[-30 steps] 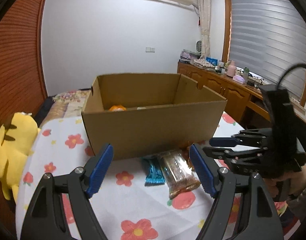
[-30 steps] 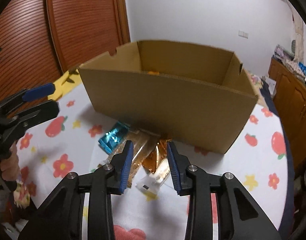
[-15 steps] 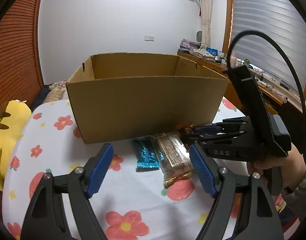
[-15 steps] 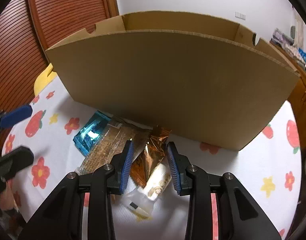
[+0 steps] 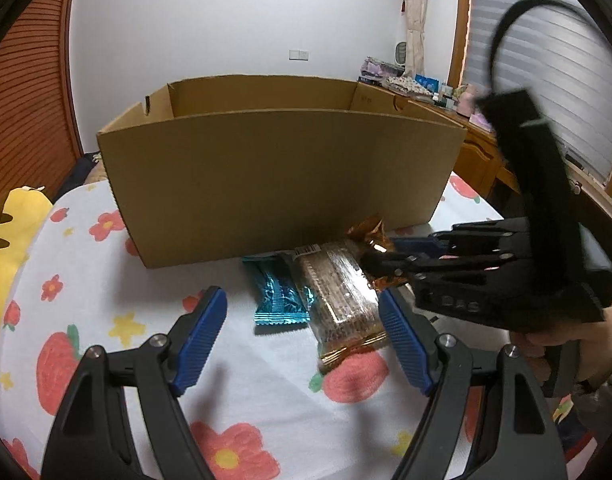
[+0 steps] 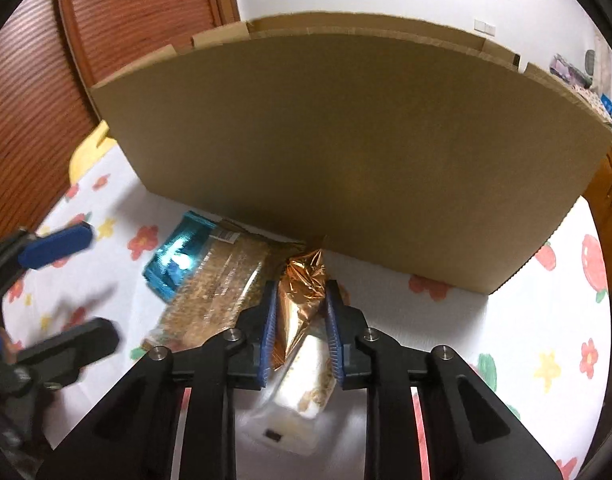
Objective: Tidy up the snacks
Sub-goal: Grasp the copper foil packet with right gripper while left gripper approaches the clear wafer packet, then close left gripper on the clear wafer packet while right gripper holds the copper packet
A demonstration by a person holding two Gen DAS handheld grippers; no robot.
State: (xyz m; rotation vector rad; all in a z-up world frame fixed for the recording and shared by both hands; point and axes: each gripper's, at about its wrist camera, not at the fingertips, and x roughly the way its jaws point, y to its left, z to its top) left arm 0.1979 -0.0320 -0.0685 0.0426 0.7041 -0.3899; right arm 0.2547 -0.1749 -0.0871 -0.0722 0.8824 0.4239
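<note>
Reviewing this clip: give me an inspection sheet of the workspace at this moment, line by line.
Surface: floral tablecloth, white with red flowers and strawberries.
Job's things: open cardboard box at the back; in front of it lie a blue foil snack, a clear-wrapped grain bar, a copper foil snack and a pale wrapped snack.
Clutter: yellow plush toy at the table's left edge.
Grippers: left hand-held gripper open above the blue snack and grain bar; right hand-held gripper shut on the copper foil snack.
Cables: black cable looping above the right hand-held gripper.
Surroundings: wooden sideboard with small items, window blinds.
</note>
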